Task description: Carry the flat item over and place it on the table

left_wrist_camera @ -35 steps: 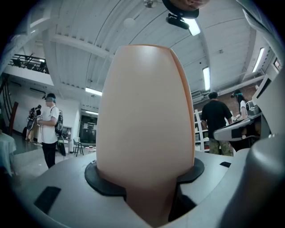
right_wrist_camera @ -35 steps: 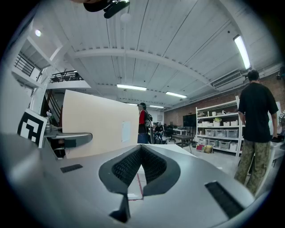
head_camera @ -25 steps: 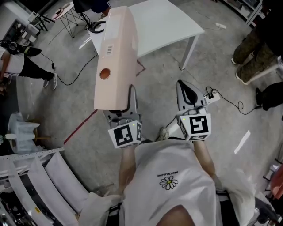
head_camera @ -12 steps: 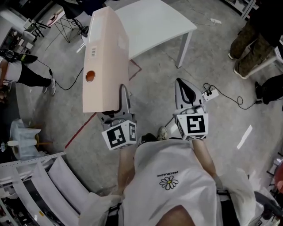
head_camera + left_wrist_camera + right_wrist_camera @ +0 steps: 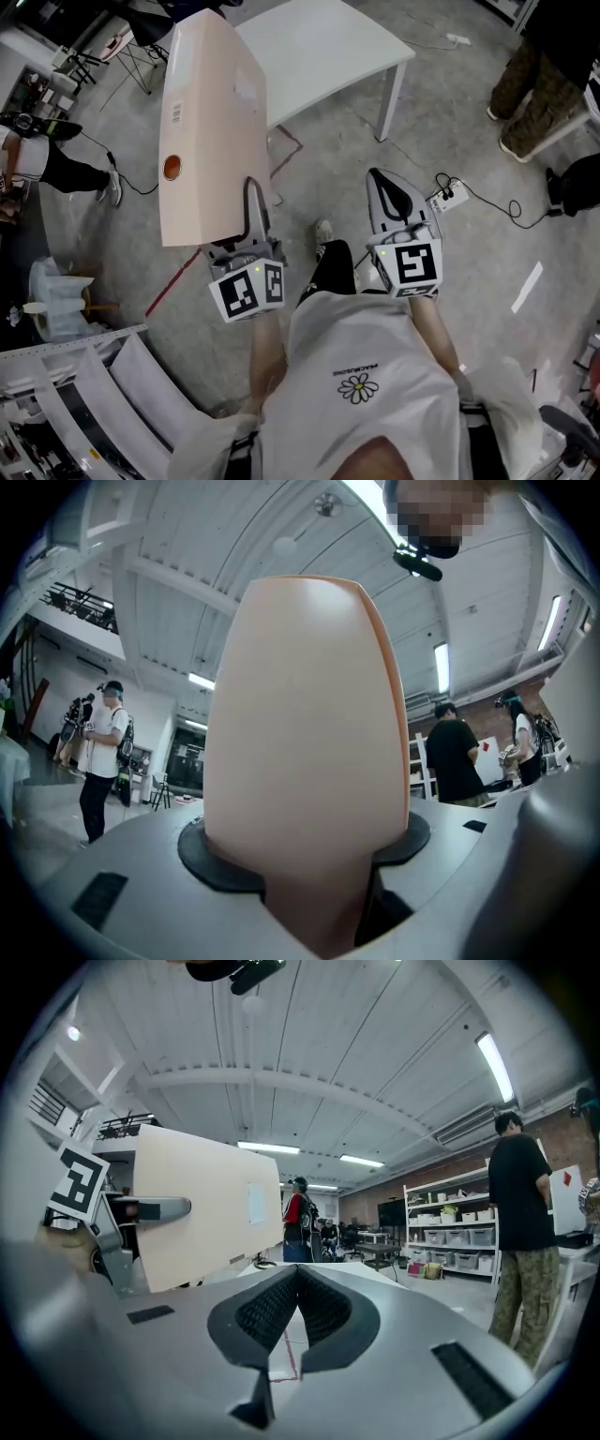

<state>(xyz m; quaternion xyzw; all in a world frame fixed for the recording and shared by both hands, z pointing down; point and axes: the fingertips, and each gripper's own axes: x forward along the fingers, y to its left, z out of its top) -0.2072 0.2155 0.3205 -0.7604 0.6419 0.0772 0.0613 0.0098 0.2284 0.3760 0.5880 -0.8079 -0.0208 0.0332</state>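
The flat item (image 5: 202,122) is a pale pink, binder-like case with a round brown hole and a barcode label. It is held up over the floor, and my left gripper (image 5: 253,202) is shut on its near end. In the left gripper view the case (image 5: 305,752) fills the middle, pinched between the dark pads (image 5: 211,860). My right gripper (image 5: 392,192) hangs beside it, shut and with nothing in it; its pads (image 5: 272,1307) meet. The white table (image 5: 319,47) stands ahead, just beyond the case's far end. The right gripper view shows the case (image 5: 202,1204) to its left.
A person's legs (image 5: 530,75) stand at the upper right, another person (image 5: 37,141) at the left. A power strip with cable (image 5: 448,197) lies on the concrete floor near the table leg (image 5: 392,98). Red tape (image 5: 178,272) marks the floor. White racks (image 5: 84,384) sit at the lower left.
The left gripper and the case have shifted left in the view. A foot has stepped forward between the grippers. The right gripper has hardly moved.
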